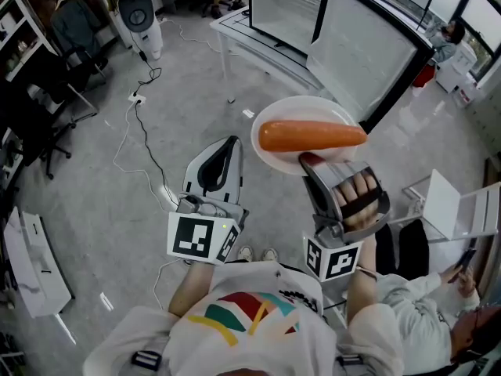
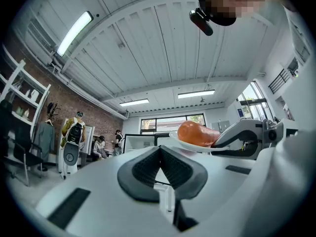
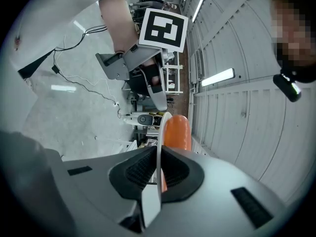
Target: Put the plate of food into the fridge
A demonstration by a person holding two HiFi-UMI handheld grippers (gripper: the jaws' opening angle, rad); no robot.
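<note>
A white plate (image 1: 301, 110) carries one long orange piece of food (image 1: 311, 135), and it hangs level in the air in front of me. My right gripper (image 1: 309, 161) is shut on the plate's near rim. In the right gripper view the thin rim (image 3: 160, 132) is pinched between the dark pads, with the orange food (image 3: 177, 132) beyond. My left gripper (image 1: 232, 141) is shut on nothing, just left of the plate and apart from it. The left gripper view shows the plate (image 2: 185, 144) and the food (image 2: 197, 132) to its right. The fridge (image 1: 282, 10) stands ahead with its door (image 1: 368, 53) swung open.
A white table (image 1: 235, 30) stands by the fridge. Cables (image 1: 137, 139) trail over the grey floor at left. Dark chairs and shelves (image 1: 31, 84) line the left side. A seated person (image 1: 438, 296) and a white chair (image 1: 454, 206) are close at lower right.
</note>
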